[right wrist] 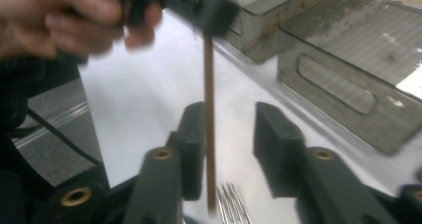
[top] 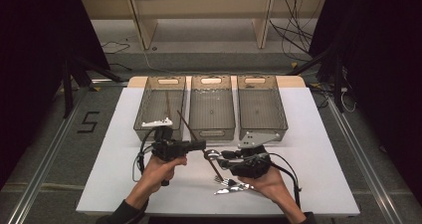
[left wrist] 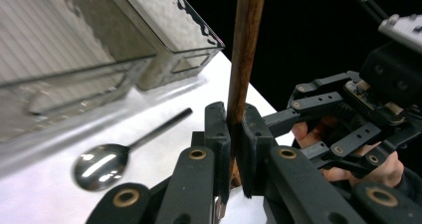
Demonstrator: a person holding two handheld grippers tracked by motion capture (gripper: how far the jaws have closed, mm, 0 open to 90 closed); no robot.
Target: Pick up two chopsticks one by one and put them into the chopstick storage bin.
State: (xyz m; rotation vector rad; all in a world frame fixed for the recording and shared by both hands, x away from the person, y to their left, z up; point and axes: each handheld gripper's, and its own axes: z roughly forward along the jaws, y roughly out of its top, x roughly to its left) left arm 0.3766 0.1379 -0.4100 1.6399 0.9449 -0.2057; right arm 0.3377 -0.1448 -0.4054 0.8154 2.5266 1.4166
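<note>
Chopstick (top: 215,168): thin, dark brown wood, round section, one long stick. In the high view it runs on a diagonal above the white counter (top: 308,149), between the two hands, just in front of the middle bin (top: 212,107).

Left claw (top: 199,145): clamped tight on the chopstick. In the left gripper view the two black pads pinch the wood (left wrist: 243,59) with no gap, and the stick stands up out of the jaws. It is held off the counter.

Right claw (top: 211,155): jaws partly apart, pads not pressing on anything. In the right gripper view the chopstick (right wrist: 209,134) passes between them, close against one pad, clear space to the other. Cannot tell if it touches that near pad. No earlier view to compare, so only the gap as it stands.

Other items, left to right: left bin (top: 160,104), middle bin, right bin (top: 261,104), all smoky clear plastic, in a row at the far side of the counter. A spoon (left wrist: 99,164) lies on the counter near the bins. A fork (top: 231,185) lies under the right hand; its tines (right wrist: 230,204) show below the right claw.

Writing: a white "5" (top: 87,121) marked on the floor left of the counter. No brand readable.
</note>
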